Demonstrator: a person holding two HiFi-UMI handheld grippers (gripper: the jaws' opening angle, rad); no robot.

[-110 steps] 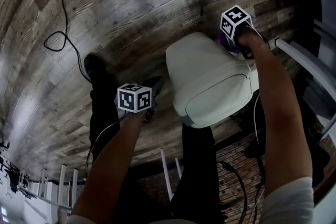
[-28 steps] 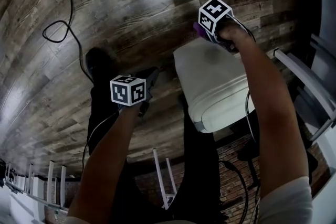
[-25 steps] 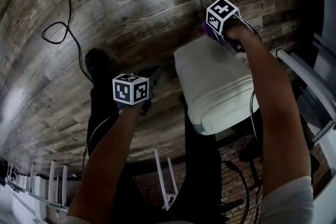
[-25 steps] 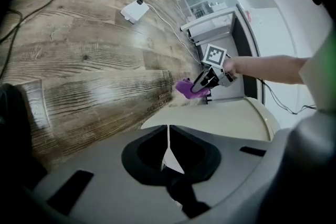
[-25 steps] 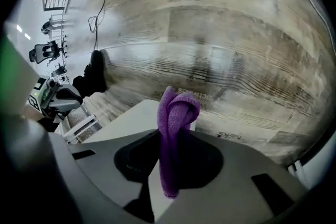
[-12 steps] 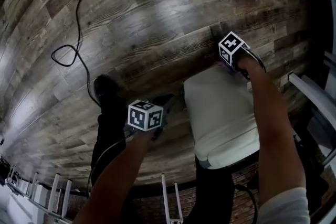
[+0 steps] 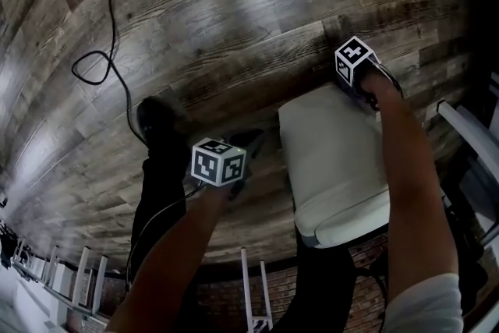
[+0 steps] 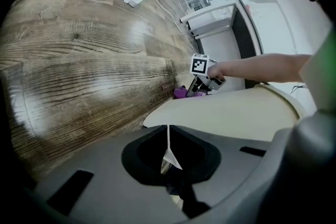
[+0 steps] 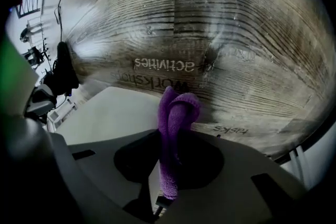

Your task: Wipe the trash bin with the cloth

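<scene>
While your right gripper (image 9: 168, 136) clamps the cloth (image 9: 178, 105) at the trash bin's (image 7: 335, 160) far edge, overshoot would wipe floor (image 7: 234, 27); left gripper (image 8: 168, 144) closed, empty.

1. Head view: high, steeply down on floor (image 7: 234, 35) and trash bin (image 7: 335, 160).
2. Left gripper view: low beside bin, facing across its lid to right claw (image 8: 190, 91).
3. Right gripper view: close over bin edge, facing floor. All share the bin.
</scene>
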